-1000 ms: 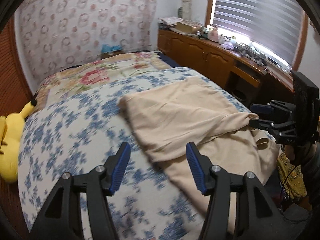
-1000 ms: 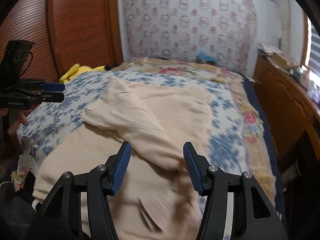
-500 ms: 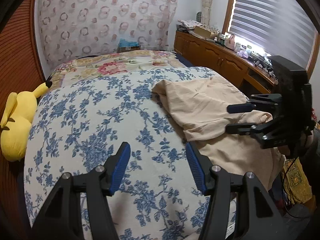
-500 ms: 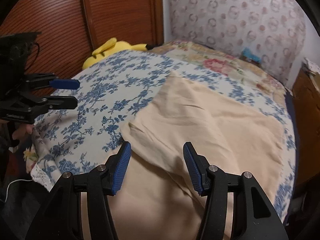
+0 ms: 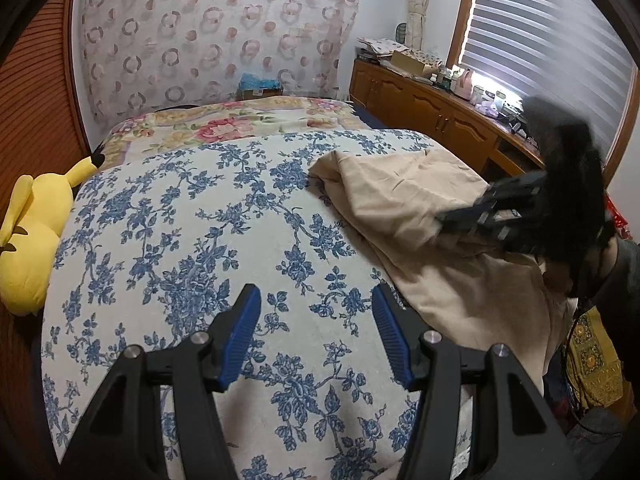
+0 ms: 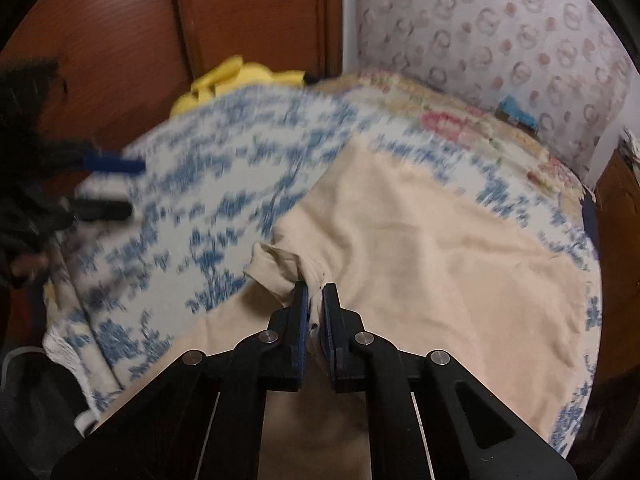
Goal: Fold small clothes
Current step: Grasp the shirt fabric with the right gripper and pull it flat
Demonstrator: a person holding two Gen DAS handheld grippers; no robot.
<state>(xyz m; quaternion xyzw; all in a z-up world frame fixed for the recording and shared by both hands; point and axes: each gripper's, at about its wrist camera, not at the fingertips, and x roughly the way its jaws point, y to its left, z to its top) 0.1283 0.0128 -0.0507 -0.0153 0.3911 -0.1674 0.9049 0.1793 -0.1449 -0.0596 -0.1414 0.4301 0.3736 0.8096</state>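
Note:
A beige garment [image 6: 420,256] lies rumpled on the right side of the bed; it also shows in the left wrist view [image 5: 416,204]. My right gripper [image 6: 315,294] is shut on a bunched fold of it near the bed's near edge; in the left wrist view the right gripper [image 5: 472,216] is blurred, its tips in the cloth. My left gripper [image 5: 316,320] is open and empty above bare bedspread, left of the garment. It appears blurred at the left in the right wrist view [image 6: 104,184].
The bed has a blue-flowered white spread [image 5: 200,240] with a floral quilt [image 5: 224,124] at the head. A yellow plush toy [image 5: 32,236] lies at the left edge. A wooden cabinet [image 5: 432,120] with clutter runs along the right under the window. A wooden wardrobe [image 6: 120,40] stands left.
My right gripper has closed on a fold of the beige garment. My left gripper has swung left off the garment and stays open over bare spread.

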